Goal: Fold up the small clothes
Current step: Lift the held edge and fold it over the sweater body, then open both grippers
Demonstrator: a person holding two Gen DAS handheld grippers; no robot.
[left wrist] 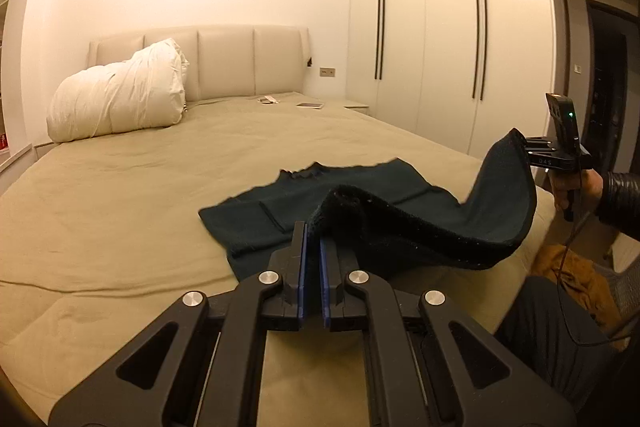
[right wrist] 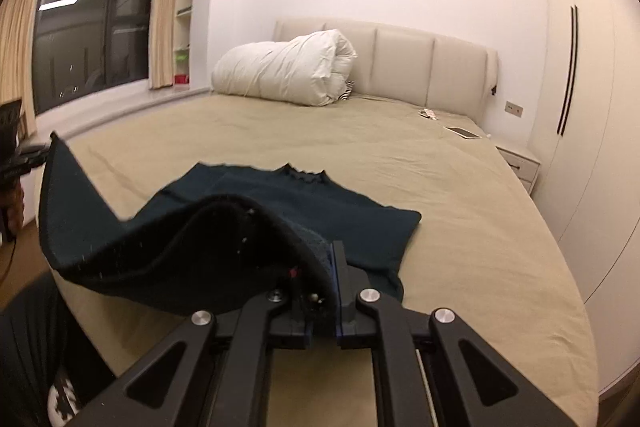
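I've got both claws clamped on the hem of the dark green sweater. Left claw is pinched nearly closed, blue pads on a corner of the hem, knit bunching over the tips. Right claw is closed on the other hem corner; fabric drapes over its left finger and hides the pad there. From the left wrist view I can see the right claw off to the right, held by a hand in a black sleeve, hem corner raised above the bed. Between the two claws the lifted hem sags in a curve, inner side facing up. The rest of the sweater lies flat on the olive sheet, scalloped neckline pointing toward the headboard, one sleeve edge spread to the side. Rolled white duvet sits against the headboard, well apart from the sweater. A phone lies near the far bed corner. Wardrobe doors fill the right wall.
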